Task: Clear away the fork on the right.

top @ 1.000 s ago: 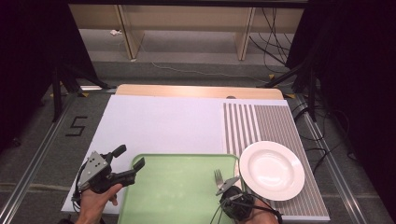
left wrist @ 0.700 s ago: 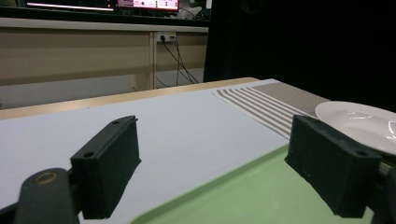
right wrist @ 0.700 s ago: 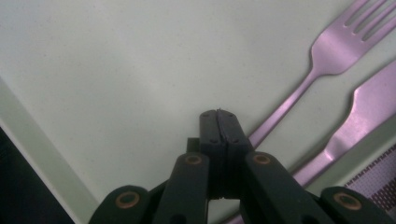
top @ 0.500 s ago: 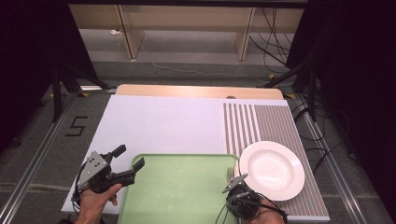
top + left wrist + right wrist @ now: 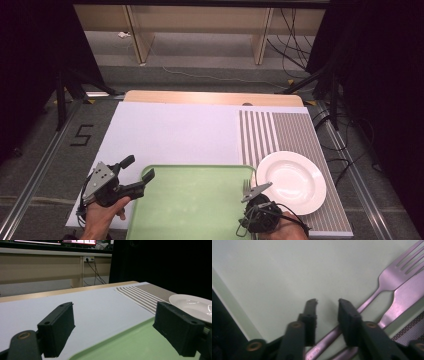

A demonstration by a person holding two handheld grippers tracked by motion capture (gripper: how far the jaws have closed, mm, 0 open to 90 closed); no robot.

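The right gripper [image 5: 327,302] points steeply down over the right edge of the green tray [image 5: 190,205], its jaws having just been opening and now standing a little apart above the handle of a fork [image 5: 387,280], whose pads do not press on it; the fork lies on the tray with a knife [image 5: 404,300] just beside it. The left gripper [image 5: 139,172], held level in the left hand [image 5: 102,215] at the tray's left edge, has its jaws wide apart with nothing between them. A white plate [image 5: 291,181] sits just right of the tray on the striped mat [image 5: 290,130] of the counter [image 5: 175,130]; the right gripper view shows both utensils close up, while the high view gives just the fork's tines beside the tray's right rim.
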